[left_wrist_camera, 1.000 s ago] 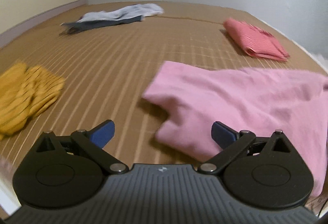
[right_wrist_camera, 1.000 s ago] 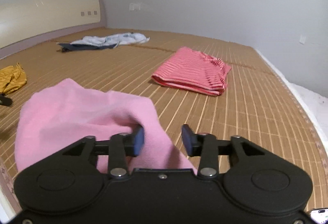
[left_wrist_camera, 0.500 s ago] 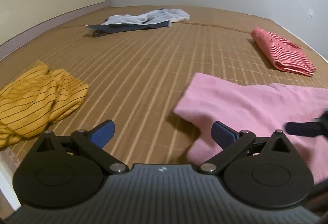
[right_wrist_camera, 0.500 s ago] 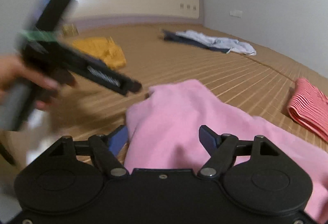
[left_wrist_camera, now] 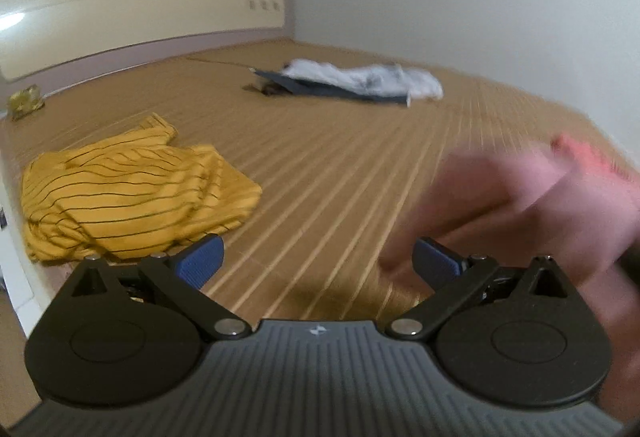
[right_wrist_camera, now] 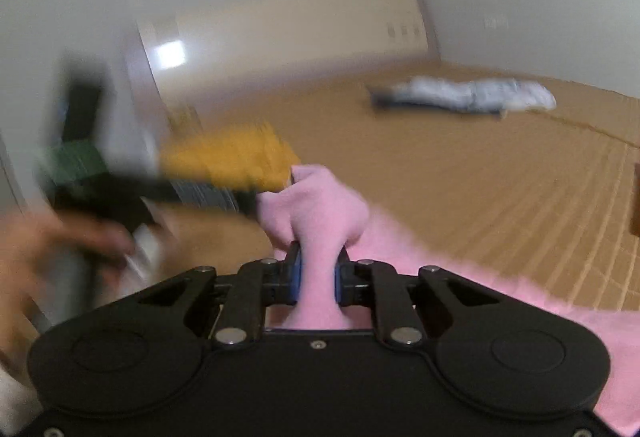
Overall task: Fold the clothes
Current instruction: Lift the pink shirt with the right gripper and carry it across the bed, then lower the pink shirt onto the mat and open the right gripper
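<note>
Right gripper, jaws just closing, pinches a bunch of the soft pink garment on the woven mat, left gripper gapes empty beside it, fold unfinished, crumpled yellow striped shirt and white-and-navy heap still waiting.

On the bed mat, the striped garment lies near left, the bunched garment near right, 1 crumpled pile far behind them, and the headboard beyond, at left.
</note>
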Demonstrator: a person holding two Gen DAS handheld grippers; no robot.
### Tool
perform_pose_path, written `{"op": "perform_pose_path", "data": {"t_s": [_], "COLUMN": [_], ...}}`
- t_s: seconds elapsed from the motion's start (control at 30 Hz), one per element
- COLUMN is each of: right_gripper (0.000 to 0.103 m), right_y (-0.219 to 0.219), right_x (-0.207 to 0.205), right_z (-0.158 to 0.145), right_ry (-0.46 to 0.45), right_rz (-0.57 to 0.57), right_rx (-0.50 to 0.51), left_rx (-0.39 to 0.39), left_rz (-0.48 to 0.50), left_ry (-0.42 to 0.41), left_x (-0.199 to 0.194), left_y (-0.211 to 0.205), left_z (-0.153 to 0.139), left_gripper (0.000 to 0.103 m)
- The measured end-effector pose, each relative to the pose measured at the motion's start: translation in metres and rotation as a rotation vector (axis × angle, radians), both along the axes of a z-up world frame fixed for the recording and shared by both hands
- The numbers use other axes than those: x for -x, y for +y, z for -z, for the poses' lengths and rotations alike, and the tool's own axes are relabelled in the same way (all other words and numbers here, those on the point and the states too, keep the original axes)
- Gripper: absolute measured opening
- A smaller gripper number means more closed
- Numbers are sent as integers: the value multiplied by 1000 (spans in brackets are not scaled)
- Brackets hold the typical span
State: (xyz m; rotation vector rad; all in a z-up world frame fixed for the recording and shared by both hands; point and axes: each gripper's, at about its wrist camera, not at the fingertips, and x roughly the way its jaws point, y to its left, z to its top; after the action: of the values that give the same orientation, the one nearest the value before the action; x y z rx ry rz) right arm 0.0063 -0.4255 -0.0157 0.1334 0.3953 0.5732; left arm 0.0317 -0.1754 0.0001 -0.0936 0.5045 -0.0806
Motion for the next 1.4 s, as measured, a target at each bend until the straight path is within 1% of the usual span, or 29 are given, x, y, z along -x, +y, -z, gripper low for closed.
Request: {"op": "perform_pose_path", "data": {"t_s": [0.07, 0.13, 0.23, 0.3, 0.33, 0.4, 0.43, 0.47, 0.53, 0.57, 0.63, 0.7, 0.73, 0.8, 0.87, 0.93, 0.97, 1.0, 1.03, 1.07, 1.1, 1.13, 1.17, 1.2, 1.27, 1.3, 1.33, 1.37, 1.4], "right_gripper": [15, 15, 16, 17, 18, 26, 32, 39, 41, 41, 47, 62, 65, 80, 82, 82, 82, 76, 68, 30, 14, 14, 13, 12, 12, 12, 12, 12, 12], "right_y": [-24, -52, -104, -136, -151, -180, -194, -207, -222, -227, -230, -226, -217, -198, -168, -129, -121, -111, -105, -100, -106, -113, -114, -113, -114, -114, -116, -119, -124], "right_x": [20, 42, 70, 83, 83, 81, 79, 72, 64, 66, 82, 99, 110, 129, 133, 119, 112, 98, 93, 91, 94, 96, 104, 113, 135, 145, 155, 164, 167], "right_z": [-26, -52, -74, -77, -72, -62, -56, -43, -21, -10, 2, 9, 11, 13, 14, 18, 21, 25, 31, 34, 34, 29, 22, 14, -6, -15, -23, -28, -28], "right_ry": [-71, -149, -202, -224, -195, -139, -103, -35, 62, 105, 130, 140, 134, 125, 123, 127, 134, 142, 141, 141, 151, 147, 130, 106, 65, 47, 35, 31, 43], "right_rz": [28, 63, 87, 173, 247, 393, 470, 564, 733, 789, 785, 750, 693, 581, 490, 431, 427, 432, 432, 418, 397, 376, 344, 300, 177, 118, 86, 61, 63], "right_rx": [-111, -221, -397, -386, -331, -222, -157, -50, 112, 172, 151, 104, 78, 28, 31, 121, 169, 227, 275, 292, 255, 202, 174, 147, 57, 36, 26, 26, 40], "left_rx": [10, -11, -27, -35, -43, -70, -84, -99, -114, -119, -125, -132, -135, -140, -145, -155, -159, -154, -149, -132, -113, -88, -65, -46, -9, 6, 21, 32, 43], "left_rz": [6, 19, 61, 96, 115, 148, 162, 177, 196, 205, 218, 226, 230, 243, 255, 267, 275, 287, 301, 315, 329, 344, 359, 373, 410, 432, 458, 484, 509], "left_ry": [-12, -10, 12, 23, 26, 24, 23, 23, 26, 29, 39, 47, 50, 59, 65, 63, 60, 57, 54, 52, 50, 48, 48, 46, 38, 34, 26, 16, 7], "left_x": [2, 3, 0, -1, -1, 1, 2, 2, 0, -1, -2, -4, -5, -6, -7, -7, -6, -5, -5, -5, -5, -5, -4, -3, 1, 3, 6, 10, 14], "left_y": [5, 0, -11, -24, -29, -42, -48, -54, -61, -64, -70, -75, -77, -82, -85, -87, -88, -88, -88, -88, -88, -88, -88, -89, -90, -90, -91, -94, -97], "left_z": [-4, -4, -2, 0, 2, 4, 5, 6, 9, 11, 15, 18, 20, 22, 25, 26, 26, 26, 25, 25, 24, 23, 23, 22, 21, 19, 18, 16, 14], "left_gripper": [103, 103, 103, 103, 103, 103, 103, 103, 103, 103, 103, 103, 103, 103, 103, 103, 103, 103, 103, 103, 103, 103, 103, 103, 103, 103, 103, 103, 103]}}
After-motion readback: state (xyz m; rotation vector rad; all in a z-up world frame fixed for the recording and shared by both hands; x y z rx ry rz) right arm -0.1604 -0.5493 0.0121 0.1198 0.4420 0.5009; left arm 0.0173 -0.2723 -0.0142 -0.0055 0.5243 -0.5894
